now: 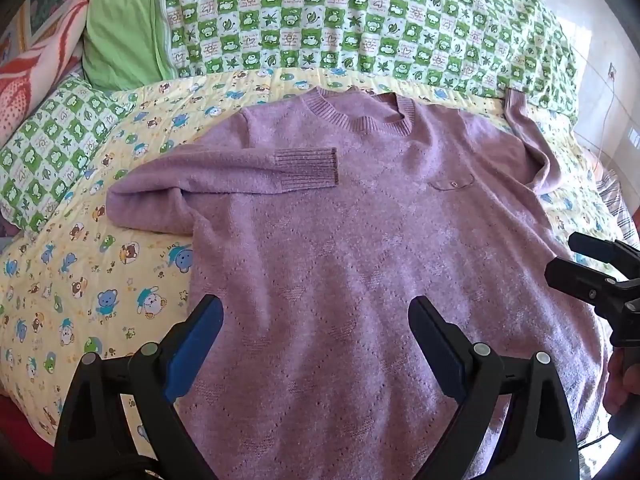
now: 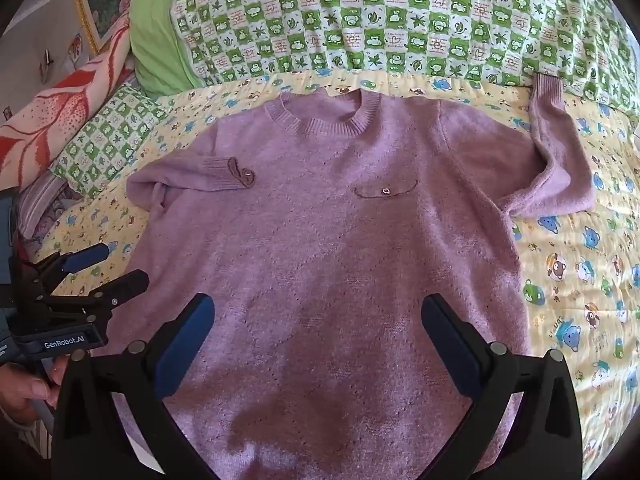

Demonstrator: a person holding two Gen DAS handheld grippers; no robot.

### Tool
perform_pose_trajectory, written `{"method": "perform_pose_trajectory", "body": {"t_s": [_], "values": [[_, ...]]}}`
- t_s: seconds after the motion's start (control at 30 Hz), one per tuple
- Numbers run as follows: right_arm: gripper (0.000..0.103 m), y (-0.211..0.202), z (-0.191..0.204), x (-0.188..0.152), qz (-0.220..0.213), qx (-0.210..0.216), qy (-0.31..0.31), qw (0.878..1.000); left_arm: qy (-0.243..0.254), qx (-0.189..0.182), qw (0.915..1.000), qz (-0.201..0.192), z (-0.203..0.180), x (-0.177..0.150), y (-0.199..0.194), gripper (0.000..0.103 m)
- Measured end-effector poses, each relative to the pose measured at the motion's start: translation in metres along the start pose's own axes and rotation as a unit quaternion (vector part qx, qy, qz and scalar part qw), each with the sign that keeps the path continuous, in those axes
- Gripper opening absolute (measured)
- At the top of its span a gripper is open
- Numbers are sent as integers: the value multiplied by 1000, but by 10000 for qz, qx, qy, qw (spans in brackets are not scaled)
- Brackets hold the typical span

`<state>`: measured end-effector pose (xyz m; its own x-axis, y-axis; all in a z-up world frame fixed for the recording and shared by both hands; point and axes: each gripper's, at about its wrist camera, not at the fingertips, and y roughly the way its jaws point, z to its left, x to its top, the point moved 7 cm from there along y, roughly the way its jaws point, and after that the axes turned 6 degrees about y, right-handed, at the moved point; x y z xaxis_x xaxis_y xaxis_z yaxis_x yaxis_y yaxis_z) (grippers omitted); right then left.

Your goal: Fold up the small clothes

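Two claws, both spread wide, nothing between pads.

Left wrist view: left gripper point(image 1: 316, 328) jaws fully apart, hovering over lower body of purple sweater point(image 1: 360, 240); sweater flat on yellow quilt point(image 1: 80, 280), neckline far from claw, hem near, long axis running straight away. One sleeve folded across chest. Right gripper point(image 1: 580, 256) at right edge.

Right wrist view: right gripper point(image 2: 318, 324) agape above sweater point(image 2: 340, 240) midsection; collar ahead, other sleeve bent toward green checked blanket point(image 2: 400, 20). Left gripper point(image 2: 108, 268) at left, open.
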<state>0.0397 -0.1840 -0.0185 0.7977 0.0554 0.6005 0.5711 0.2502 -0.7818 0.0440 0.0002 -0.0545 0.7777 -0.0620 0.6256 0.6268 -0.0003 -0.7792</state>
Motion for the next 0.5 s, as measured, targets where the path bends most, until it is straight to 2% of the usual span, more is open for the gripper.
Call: {"method": "perform_pose_trajectory", "body": {"t_s": [0.37, 0.5], "values": [[103, 1, -3, 2, -15, 26, 34, 10000, 39, -16, 10000, 30, -3, -8, -2, 95], [103, 1, -2, 2, -10, 47, 42, 10000, -11, -29, 10000, 36, 1, 1, 4, 95]]}}
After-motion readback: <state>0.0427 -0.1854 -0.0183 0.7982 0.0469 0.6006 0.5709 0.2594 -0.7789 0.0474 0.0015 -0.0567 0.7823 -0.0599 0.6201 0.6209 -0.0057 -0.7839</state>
